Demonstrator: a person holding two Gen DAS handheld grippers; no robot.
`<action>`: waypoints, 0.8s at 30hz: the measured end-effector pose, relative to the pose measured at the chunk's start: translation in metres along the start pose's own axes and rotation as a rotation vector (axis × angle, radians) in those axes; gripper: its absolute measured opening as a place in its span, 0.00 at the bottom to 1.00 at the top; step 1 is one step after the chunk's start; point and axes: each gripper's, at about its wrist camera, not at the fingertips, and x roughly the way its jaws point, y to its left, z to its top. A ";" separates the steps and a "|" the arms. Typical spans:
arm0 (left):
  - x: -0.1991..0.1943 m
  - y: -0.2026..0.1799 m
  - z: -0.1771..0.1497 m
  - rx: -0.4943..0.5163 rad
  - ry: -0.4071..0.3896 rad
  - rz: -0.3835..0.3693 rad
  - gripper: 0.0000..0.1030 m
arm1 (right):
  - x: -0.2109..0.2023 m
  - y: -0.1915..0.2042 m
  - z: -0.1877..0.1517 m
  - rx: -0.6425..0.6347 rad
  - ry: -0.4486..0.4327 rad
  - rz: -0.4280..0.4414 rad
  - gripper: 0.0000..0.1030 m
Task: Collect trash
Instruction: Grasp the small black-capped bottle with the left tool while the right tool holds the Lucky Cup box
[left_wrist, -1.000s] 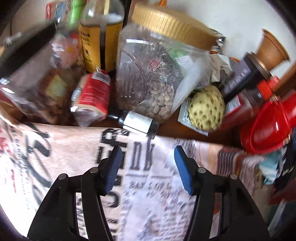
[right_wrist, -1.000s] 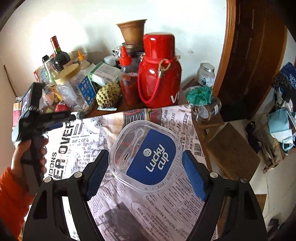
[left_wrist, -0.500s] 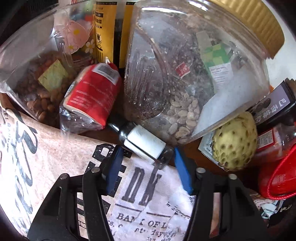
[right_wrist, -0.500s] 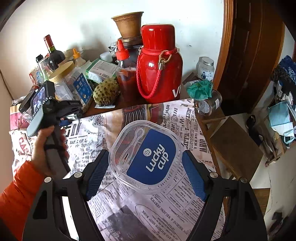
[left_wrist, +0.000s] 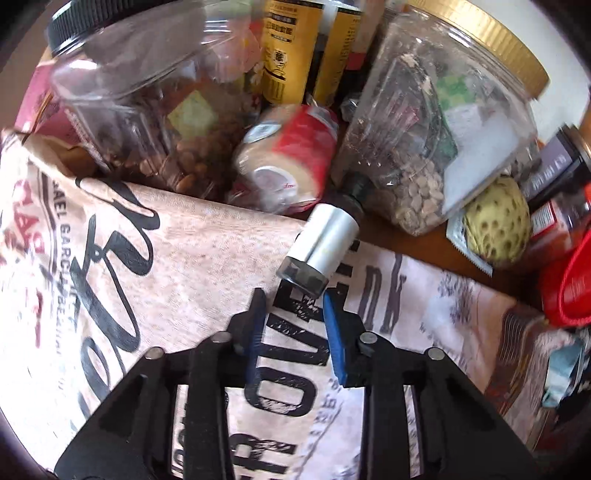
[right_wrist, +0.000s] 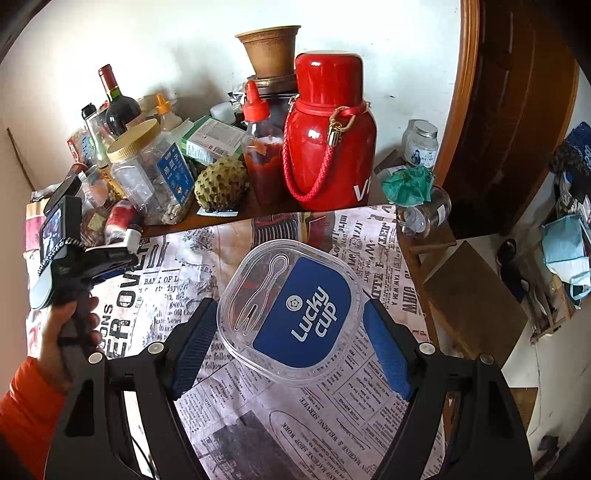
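My left gripper (left_wrist: 293, 301) is shut on the dark end of a small white-labelled bottle (left_wrist: 321, 245) with a black cap, held at its fingertips over the newspaper in front of the jars. In the right wrist view the left gripper (right_wrist: 127, 254) and the bottle (right_wrist: 131, 236) show at the left. My right gripper (right_wrist: 288, 325) is shut on a clear plastic container (right_wrist: 291, 310) with a blue "Lucky cup" lid and a plastic fork, held above the newspaper-covered table (right_wrist: 332, 424).
Along the back stand a gold-lidded jar (left_wrist: 436, 122), a nut jar (left_wrist: 140, 99), a red-labelled packet (left_wrist: 291, 158), yellow bottles (left_wrist: 291, 48), a custard apple (left_wrist: 495, 221), a red thermos (right_wrist: 328, 136), a sauce bottle (right_wrist: 262, 155) and a wine bottle (right_wrist: 118, 99). The table edge (right_wrist: 417, 273) drops off right.
My left gripper closed on the small bottle, turned it end-on and drew it back from the jars. The right gripper with the container barely moved.
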 end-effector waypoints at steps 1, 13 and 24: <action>0.001 0.000 0.000 0.025 0.011 -0.022 0.30 | 0.001 0.001 0.000 -0.003 0.001 0.003 0.75; 0.014 -0.044 0.021 0.297 0.041 -0.014 0.57 | 0.003 0.011 0.003 -0.019 0.002 0.017 0.75; 0.009 -0.044 0.078 0.416 -0.002 -0.047 0.58 | 0.006 0.014 0.000 -0.003 0.016 0.004 0.75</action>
